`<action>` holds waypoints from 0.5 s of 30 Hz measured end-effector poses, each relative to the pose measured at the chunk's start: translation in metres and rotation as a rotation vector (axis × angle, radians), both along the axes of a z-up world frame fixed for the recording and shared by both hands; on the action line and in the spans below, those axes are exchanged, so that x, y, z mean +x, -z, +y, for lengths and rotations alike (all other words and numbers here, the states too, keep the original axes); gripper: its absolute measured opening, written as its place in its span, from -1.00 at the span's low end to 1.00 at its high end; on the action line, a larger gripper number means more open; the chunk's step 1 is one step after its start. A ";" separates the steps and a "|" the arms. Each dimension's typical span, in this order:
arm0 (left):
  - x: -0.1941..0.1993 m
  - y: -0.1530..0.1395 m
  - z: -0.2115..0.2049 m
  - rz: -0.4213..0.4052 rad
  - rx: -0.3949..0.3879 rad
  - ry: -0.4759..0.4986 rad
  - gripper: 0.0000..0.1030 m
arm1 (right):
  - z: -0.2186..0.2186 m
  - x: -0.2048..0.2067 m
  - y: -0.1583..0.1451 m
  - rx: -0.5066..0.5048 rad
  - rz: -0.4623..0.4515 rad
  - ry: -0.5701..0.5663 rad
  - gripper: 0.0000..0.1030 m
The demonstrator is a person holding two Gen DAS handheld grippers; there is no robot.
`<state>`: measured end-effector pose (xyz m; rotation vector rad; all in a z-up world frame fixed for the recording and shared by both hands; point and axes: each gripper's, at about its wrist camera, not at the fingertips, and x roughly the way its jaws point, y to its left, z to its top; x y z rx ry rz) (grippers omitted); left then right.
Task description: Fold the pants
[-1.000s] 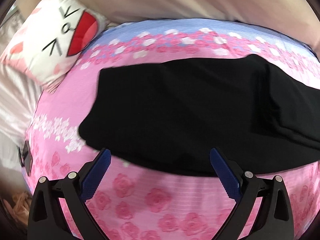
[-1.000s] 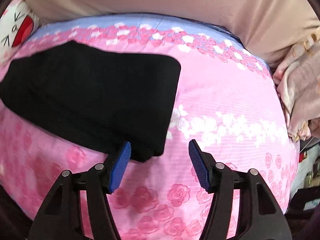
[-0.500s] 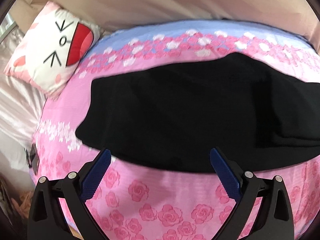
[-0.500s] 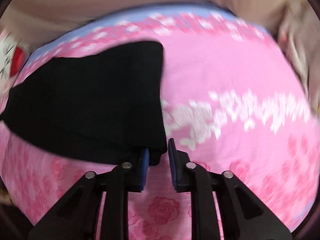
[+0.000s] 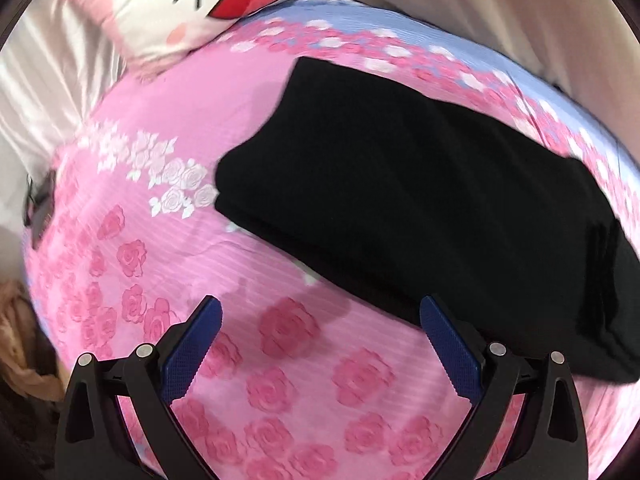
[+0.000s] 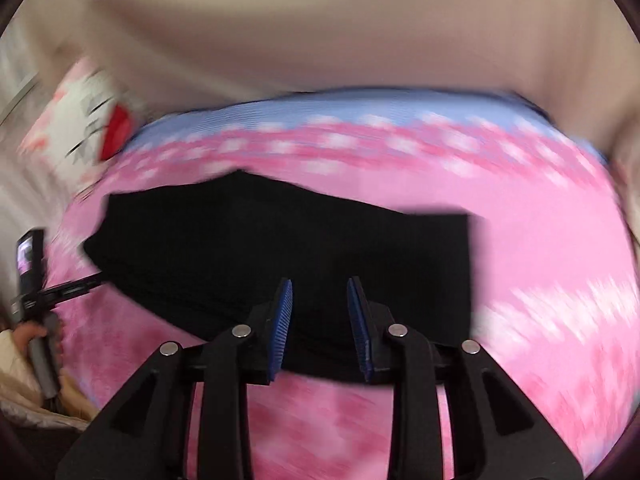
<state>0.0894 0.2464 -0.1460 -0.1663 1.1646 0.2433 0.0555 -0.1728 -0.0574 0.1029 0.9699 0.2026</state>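
Observation:
The black pants (image 5: 420,208) lie folded in a long band on the pink rose bedspread (image 5: 280,360). They also show in the right wrist view (image 6: 280,248), which is blurred. My left gripper (image 5: 320,320) is open and empty, just in front of the pants' near edge. My right gripper (image 6: 319,304) hangs over the near edge of the pants with its jaws a narrow gap apart. I cannot tell whether cloth is between them.
A white cat-face pillow (image 5: 200,0) lies at the bed's far left, next to pale satin bedding (image 5: 48,92). A beige curtain (image 6: 320,28) hangs behind the bed. The left gripper's handle and a hand (image 6: 36,304) show at the left of the right wrist view.
My right gripper, nearly shut at the pants' right corner, moved left along the near edge and its jaws spread slightly. My left gripper swung left, still open.

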 end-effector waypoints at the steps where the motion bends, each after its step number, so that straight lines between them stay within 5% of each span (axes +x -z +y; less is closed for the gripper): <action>1: 0.000 0.001 0.007 -0.005 -0.011 -0.012 0.90 | 0.035 0.012 0.000 0.000 -0.002 -0.066 -0.18; 3: -0.001 0.002 0.021 -0.016 -0.013 -0.028 0.90 | 0.099 0.031 0.001 -0.053 -0.019 -0.179 0.01; 8: -0.013 -0.003 0.055 -0.040 0.073 -0.024 0.90 | 0.270 0.051 0.017 -0.228 -0.048 -0.500 0.02; 15: -0.041 -0.001 0.129 -0.002 0.133 -0.090 0.90 | 0.408 0.053 0.056 -0.379 -0.044 -0.679 0.02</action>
